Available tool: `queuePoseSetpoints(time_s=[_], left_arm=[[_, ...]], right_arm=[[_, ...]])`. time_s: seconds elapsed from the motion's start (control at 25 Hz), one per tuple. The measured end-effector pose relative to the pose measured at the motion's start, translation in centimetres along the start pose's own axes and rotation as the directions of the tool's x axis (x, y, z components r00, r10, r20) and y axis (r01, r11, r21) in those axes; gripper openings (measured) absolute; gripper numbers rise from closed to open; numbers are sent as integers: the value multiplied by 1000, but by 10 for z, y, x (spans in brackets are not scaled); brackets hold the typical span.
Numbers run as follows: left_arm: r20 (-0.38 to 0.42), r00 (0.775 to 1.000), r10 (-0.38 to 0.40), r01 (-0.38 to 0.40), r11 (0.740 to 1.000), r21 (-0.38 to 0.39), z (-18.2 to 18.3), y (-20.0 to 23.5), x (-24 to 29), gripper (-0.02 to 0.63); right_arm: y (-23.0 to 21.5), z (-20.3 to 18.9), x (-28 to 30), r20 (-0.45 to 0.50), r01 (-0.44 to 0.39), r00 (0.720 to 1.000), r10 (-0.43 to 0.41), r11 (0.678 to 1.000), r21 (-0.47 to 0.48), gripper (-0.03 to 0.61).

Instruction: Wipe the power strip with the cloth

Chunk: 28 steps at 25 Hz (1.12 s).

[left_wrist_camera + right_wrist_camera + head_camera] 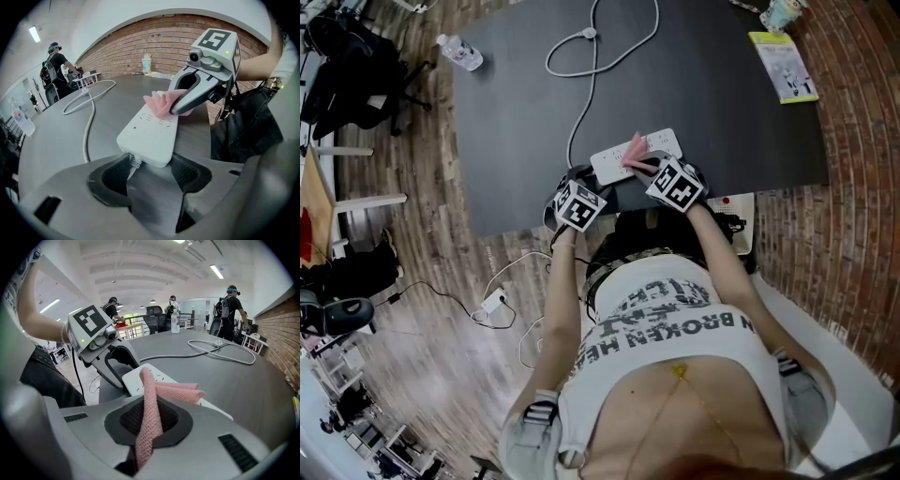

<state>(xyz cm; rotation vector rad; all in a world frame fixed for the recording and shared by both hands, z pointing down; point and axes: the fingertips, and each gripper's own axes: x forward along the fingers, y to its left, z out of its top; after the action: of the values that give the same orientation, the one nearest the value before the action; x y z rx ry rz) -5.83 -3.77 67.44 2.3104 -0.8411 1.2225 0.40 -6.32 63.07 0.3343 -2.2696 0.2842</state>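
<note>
On table (516, 112) | left gripper (152, 163): 1 power strip (150, 133) | right gripper (149, 417): 1 cloth (176, 391)

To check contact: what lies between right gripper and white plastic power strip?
A pink knitted cloth, clamped in the right gripper, touching the power strip; right gripper view shows it.

- White T-shirt (675, 328) with black block lettering; a thin chain (649, 424) with a yellow pendant (678, 372) lies on the T-shirt just beside that lettering.
- Left gripper (150, 178): grey shell, black ribbed pads (110, 180), white cube (578, 206) with black square markers, small green light.
- Right gripper (147, 423): same build.
</note>
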Motion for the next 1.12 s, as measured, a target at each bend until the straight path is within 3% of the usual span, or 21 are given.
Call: queuePoseSetpoints(time_s=[1.12], left_arm=[[-8, 1000, -1, 1, 1000, -2, -1, -1, 1, 265]], right_arm=[[-30, -25, -22, -20, 108, 994, -106, 992, 73, 16]])
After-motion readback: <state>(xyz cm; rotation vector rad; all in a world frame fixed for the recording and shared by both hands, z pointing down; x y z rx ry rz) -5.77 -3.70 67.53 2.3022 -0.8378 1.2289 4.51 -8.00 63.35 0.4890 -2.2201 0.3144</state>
